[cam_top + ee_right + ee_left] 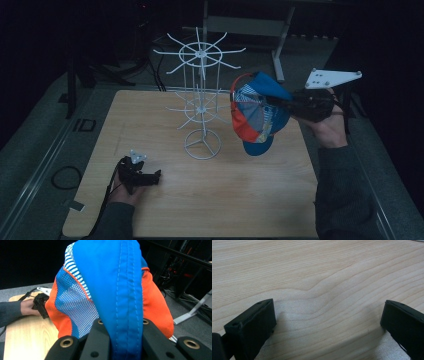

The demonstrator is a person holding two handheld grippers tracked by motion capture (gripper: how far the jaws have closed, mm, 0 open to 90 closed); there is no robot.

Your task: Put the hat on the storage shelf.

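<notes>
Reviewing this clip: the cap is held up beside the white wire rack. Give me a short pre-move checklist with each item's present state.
1. Right hand-held gripper shut on the cap: ok, blue fabric is pinched between its jaws.
2. Cap clear of the table: ok, it hangs in the air.
3. Wire rack upright on its round base: ok.
4. Cap already on a rack prong: not ok, it is beside the rack to its right.
5. Left hand-held gripper out of the way: ok, low at the table's near left, jaws open on nothing.
6. Grip firm enough for hanging: cannot tell.
</notes>
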